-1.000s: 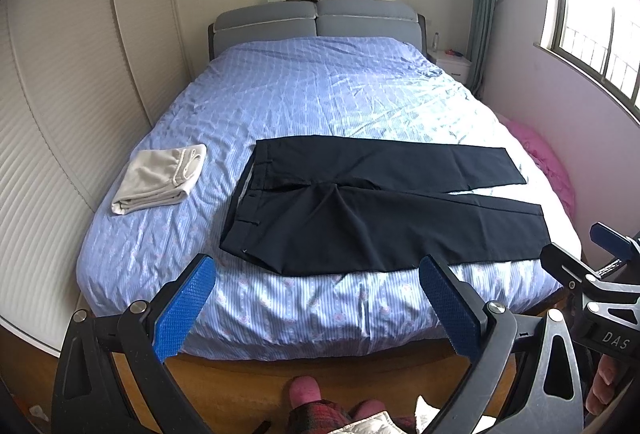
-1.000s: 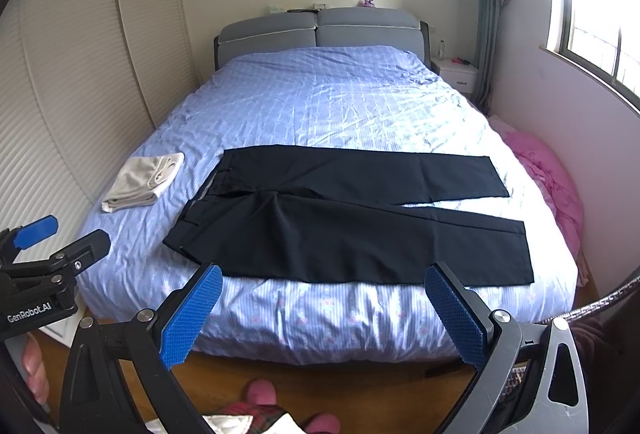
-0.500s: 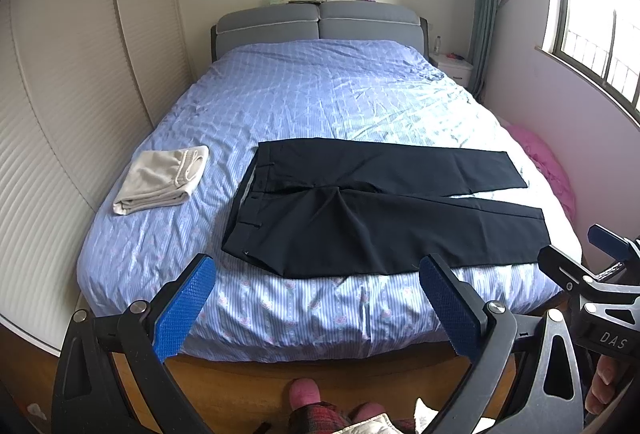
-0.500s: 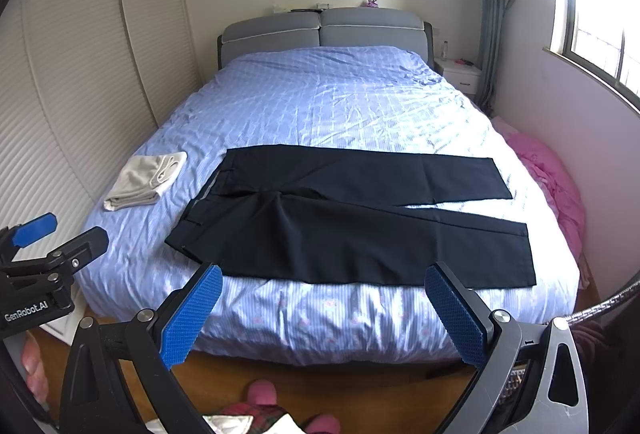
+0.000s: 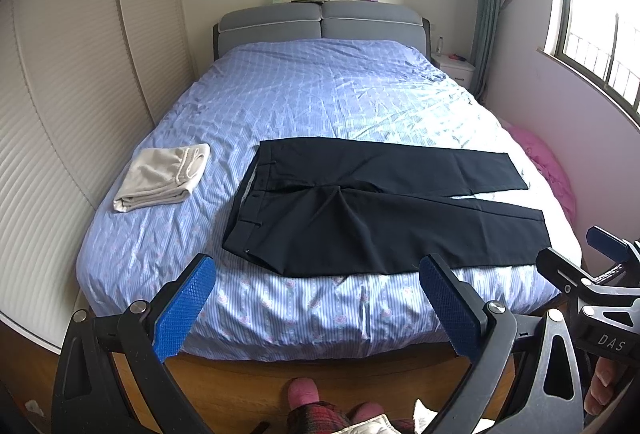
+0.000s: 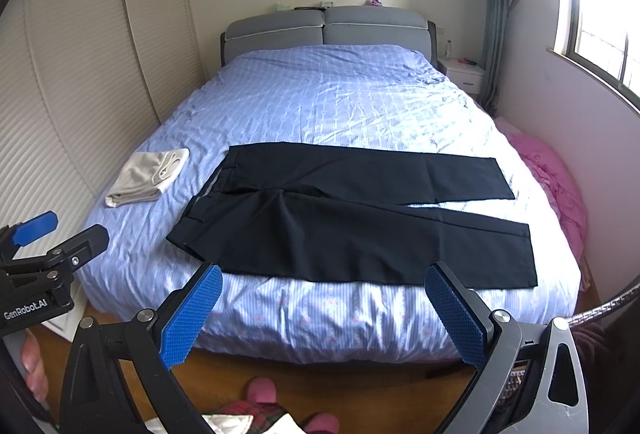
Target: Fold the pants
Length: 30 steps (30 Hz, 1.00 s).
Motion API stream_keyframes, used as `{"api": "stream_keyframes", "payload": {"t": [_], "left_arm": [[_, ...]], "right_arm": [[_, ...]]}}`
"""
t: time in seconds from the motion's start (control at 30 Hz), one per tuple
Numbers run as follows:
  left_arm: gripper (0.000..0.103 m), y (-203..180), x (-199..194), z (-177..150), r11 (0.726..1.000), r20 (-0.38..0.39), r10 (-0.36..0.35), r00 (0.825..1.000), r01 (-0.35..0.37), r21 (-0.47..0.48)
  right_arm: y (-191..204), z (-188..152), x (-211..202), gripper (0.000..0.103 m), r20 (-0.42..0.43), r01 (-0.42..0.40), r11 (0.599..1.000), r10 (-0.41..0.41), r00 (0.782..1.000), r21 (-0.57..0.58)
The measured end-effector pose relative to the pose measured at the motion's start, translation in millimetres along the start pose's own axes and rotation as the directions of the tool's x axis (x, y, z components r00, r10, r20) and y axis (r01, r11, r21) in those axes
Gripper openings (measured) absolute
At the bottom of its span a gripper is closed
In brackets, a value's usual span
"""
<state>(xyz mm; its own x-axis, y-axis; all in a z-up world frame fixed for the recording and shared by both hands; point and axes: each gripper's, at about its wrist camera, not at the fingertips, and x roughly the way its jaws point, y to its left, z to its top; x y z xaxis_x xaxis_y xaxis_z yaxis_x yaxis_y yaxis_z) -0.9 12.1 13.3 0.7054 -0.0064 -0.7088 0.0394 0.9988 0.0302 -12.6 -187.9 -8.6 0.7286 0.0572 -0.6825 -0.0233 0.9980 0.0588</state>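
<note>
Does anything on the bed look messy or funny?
Not much. The black pants lie flat across the bed, legs slightly splayed and still unfolded. The cream folded garment beside the waistband looks tidy. Only the sheet is a bit wrinkled.

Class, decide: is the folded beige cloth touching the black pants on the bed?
Apart. The left wrist view shows a strip of blue sheet between the folded beige cloth and the waistband of the black pants.

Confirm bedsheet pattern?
Light blue sheet with pale stripes and small pink motifs; clearest in the left wrist view.
</note>
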Motion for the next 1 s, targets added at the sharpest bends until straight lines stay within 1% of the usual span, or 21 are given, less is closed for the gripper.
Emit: {"api": "stream_keyframes", "payload": {"t": [0.33, 0.4, 0.5, 0.57, 0.63, 0.73, 0.87, 0.97, 1.0], "left_arm": [[0.103, 5.0, 8.2, -3.9, 0.999, -0.018, 0.016, 1.0, -0.017, -0.028], [0.103, 8.2, 13.2, -5.4, 0.999, -0.024, 0.024, 0.999, -0.025, -0.032], [0.103, 15.9, 24.7, -9.6, 0.998, -0.032, 0.056, 0.998, -0.057, -0.034], [0.103, 23.1, 36.2, -13.5, 0.997, -0.042, 0.072, 0.997, -0.073, -0.035], [0.103, 32.6, 52.2, -17.8, 0.995, -0.058, 0.086, 0.995, -0.088, -0.036], [0.103, 50.0, 84.7, -26.4, 0.993, -0.086, 0.104, 0.991, -0.109, -0.049], [0.103, 72.0, 140.7, -36.8, 0.992, -0.149, 0.091, 0.985, -0.103, -0.071], [0.103, 82.6, 190.4, -44.6, 0.993, -0.2, 0.086, 0.976, -0.1, -0.062], [0.103, 84.8, 207.1, -47.5, 0.993, -0.21, 0.087, 0.974, -0.101, -0.056]], "right_arm": [[2.9, -1.4, 8.5, 0.102, -0.016, -0.01, 1.0, 0.01, 1.0, -0.012], [4.4, -2.7, 14.7, 0.102, -0.028, -0.016, 1.0, 0.016, 0.999, -0.013], [6.9, -3.7, 26.2, 0.102, -0.047, -0.025, 1.0, 0.025, 0.999, -0.011], [10.3, -6.5, 42.3, 0.102, -0.074, -0.033, 0.999, 0.033, 0.997, -0.007], [11.6, -9.4, 57.0, 0.102, -0.094, -0.041, 0.999, 0.041, 0.995, 0.003], [16.4, -16.5, 90.5, 0.102, -0.136, -0.053, 0.998, 0.056, 0.989, 0.031], [17.8, -34.4, 149.3, 0.102, -0.18, -0.056, 0.993, 0.074, 0.981, 0.104], [15.9, -51.2, 202.5, 0.102, -0.221, -0.039, 0.984, 0.078, 0.972, 0.176], [15.3, -54.0, 213.8, 0.102, -0.231, -0.035, 0.981, 0.079, 0.97, 0.19]]}}
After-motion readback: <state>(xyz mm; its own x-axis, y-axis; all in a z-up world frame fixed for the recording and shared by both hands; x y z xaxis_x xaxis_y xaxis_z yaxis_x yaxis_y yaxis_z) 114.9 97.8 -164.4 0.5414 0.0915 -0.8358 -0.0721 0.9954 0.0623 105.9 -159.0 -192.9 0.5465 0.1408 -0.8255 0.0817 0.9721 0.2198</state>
